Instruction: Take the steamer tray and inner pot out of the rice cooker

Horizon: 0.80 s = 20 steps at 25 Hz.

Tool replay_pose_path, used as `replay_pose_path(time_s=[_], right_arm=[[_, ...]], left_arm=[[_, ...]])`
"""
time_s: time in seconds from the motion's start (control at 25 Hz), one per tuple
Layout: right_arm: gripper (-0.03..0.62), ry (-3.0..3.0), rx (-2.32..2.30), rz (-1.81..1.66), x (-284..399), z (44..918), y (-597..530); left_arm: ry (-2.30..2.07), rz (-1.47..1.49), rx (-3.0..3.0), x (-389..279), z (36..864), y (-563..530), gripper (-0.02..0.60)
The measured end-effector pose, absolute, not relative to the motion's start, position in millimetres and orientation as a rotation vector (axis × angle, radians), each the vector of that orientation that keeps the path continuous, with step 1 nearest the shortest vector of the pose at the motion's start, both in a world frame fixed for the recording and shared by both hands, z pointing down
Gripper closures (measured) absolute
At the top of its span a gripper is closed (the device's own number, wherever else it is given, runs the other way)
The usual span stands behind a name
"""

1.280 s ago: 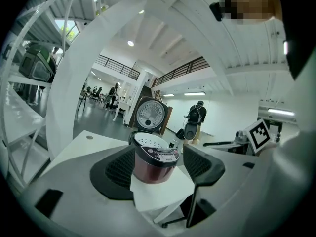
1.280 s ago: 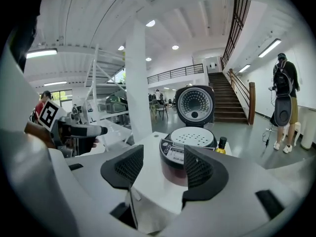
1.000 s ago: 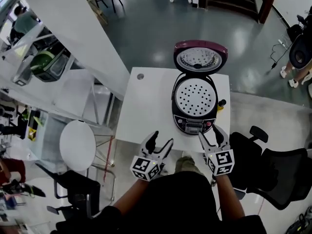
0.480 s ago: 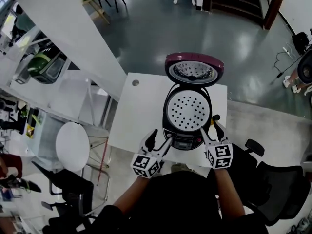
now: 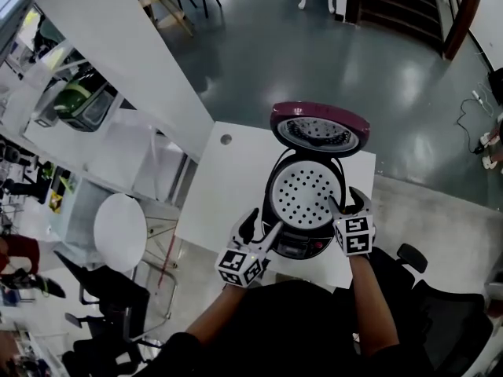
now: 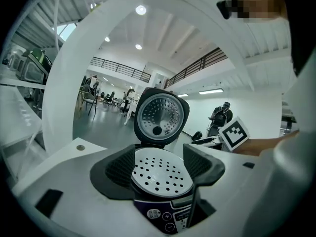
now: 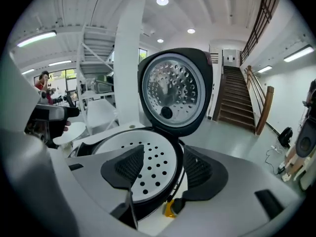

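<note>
The rice cooker (image 5: 297,234) stands on the white table (image 5: 228,183) with its purple lid (image 5: 320,128) swung up at the back. A white perforated steamer tray (image 5: 305,193) lies in its mouth; the inner pot beneath is hidden. My left gripper (image 5: 262,221) is open at the cooker's front left, and in the left gripper view the tray (image 6: 159,171) and control panel (image 6: 163,215) show between its jaws. My right gripper (image 5: 347,199) is open at the cooker's right rim. In the right gripper view its left jaw hangs over the tray (image 7: 148,169), with the right jaw outside the rim.
A small yellow-and-black item (image 7: 169,209) lies on the table beside the cooker's right side. The table has a round cable hole (image 5: 226,140) at its far left. A white round stool (image 5: 119,230) stands to the left, black office chairs (image 5: 440,320) to the right.
Both grippers have moved forward from the table's near edge to the cooker. The right one has reached the cooker's right rim; the left one is now at its front.
</note>
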State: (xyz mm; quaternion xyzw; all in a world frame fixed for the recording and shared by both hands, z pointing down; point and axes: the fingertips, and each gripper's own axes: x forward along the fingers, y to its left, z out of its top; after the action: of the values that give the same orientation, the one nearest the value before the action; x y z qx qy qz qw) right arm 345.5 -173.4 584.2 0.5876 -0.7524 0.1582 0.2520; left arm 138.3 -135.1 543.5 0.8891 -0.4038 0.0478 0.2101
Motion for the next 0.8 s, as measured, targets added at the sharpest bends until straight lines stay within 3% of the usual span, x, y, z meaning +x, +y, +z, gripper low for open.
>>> replay_pose_path(time_s=[0.24,0.8], right_arm=[[0.37,-1.944,1.418,0.256,348,611,-210],[0.37,-1.856,1.149,0.269,344,671,-243]], left_arm=[[-1.127,0.145,2.455,152,549,-141,0.301],[-1.169,0.108,2.387,148,556,-142,0.301]])
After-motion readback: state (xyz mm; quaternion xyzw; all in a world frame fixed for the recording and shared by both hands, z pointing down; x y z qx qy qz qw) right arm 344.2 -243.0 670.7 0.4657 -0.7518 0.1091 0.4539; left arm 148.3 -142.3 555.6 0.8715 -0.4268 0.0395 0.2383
